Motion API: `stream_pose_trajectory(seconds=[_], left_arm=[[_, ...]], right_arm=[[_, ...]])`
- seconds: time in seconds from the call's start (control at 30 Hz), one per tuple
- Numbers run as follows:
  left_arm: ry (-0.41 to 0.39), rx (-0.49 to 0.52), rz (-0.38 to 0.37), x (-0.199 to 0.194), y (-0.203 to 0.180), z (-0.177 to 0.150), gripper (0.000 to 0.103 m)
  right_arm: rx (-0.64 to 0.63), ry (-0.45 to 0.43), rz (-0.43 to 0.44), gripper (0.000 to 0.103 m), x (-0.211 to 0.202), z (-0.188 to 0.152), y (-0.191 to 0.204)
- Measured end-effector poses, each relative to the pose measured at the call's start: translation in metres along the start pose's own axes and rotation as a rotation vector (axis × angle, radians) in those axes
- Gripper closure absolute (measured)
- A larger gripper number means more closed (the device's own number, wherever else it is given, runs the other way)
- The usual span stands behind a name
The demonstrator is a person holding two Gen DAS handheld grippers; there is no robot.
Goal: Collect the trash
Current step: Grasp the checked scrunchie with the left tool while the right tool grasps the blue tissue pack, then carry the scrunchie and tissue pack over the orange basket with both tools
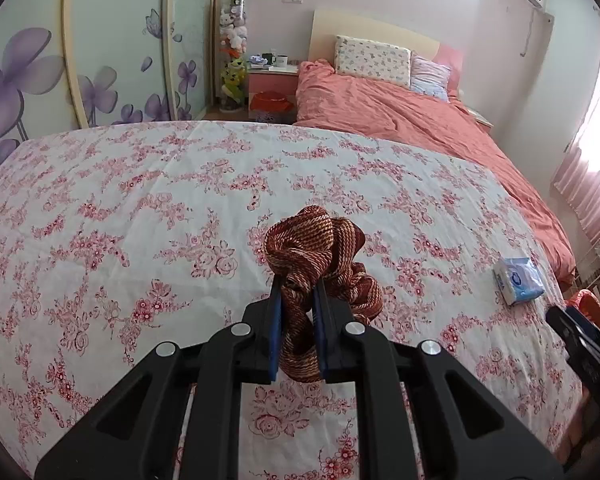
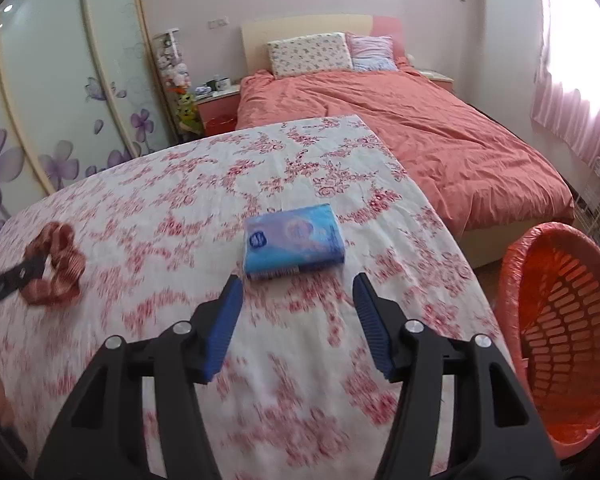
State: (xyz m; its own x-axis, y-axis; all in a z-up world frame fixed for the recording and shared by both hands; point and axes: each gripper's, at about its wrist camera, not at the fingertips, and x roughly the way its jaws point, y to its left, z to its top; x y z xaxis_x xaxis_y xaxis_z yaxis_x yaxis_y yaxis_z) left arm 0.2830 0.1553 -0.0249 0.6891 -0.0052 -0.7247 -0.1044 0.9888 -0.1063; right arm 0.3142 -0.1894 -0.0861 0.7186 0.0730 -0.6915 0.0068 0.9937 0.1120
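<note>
Left gripper clenched on a scrunchie; right gripper spread before a tissue pack.

The striped red-brown scrunchie was pinched between the left jaws above the floral-clothed table. The right jaws stood released, nothing between them, the blue tissue pack lying on the table just ahead. An orange basket sat beside the table's right edge.

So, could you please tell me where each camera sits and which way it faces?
Left wrist: on the left gripper, angled down over the floral cloth; its fingers pinch a brown scrunchie.
Right wrist: on the right gripper, facing the blue tissue pack; fingers open, orange basket beside.
Shared: scrunchie, tissue pack, bed.
</note>
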Motion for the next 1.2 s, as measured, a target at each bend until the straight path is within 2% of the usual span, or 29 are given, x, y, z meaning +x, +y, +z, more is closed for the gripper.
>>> stream_pose_trajectory(seconds=[0.1, 0.27, 0.47, 0.5, 0.53, 0.57, 0.83, 1.2], left_arm=[[0.003, 0.0, -0.01, 0.0, 0.001, -0.001, 0.09], [0.009, -0.001, -0.029, 0.002, 0.001, -0.002, 0.09], [0.024, -0.005, -0.045, 0.006, -0.002, -0.004, 0.09], [0.025, -0.006, -0.047, 0.006, -0.002, -0.004, 0.09], [0.027, -0.005, -0.048, 0.006, -0.003, -0.005, 0.09], [0.028, -0.005, -0.05, 0.006, -0.004, -0.005, 0.09], [0.019, 0.008, -0.066, -0.003, -0.018, -0.008, 0.09], [-0.016, 0.07, -0.12, -0.036, -0.063, -0.018, 0.09]], right_arm=[[0.049, 0.023, -0.009, 0.023, 0.018, 0.01, 0.002], [0.037, 0.062, -0.059, 0.014, 0.048, 0.022, 0.006], [-0.06, 0.128, -0.111, 0.014, 0.073, 0.029, 0.018], [-0.079, 0.129, -0.126, 0.026, 0.075, 0.028, 0.019], [-0.099, 0.131, -0.124, 0.03, 0.076, 0.027, 0.02], [-0.092, 0.128, -0.105, 0.031, 0.075, 0.028, 0.018], [-0.062, 0.032, -0.082, 0.031, 0.021, 0.014, 0.001], [-0.048, -0.09, -0.09, 0.031, -0.069, -0.008, -0.016]])
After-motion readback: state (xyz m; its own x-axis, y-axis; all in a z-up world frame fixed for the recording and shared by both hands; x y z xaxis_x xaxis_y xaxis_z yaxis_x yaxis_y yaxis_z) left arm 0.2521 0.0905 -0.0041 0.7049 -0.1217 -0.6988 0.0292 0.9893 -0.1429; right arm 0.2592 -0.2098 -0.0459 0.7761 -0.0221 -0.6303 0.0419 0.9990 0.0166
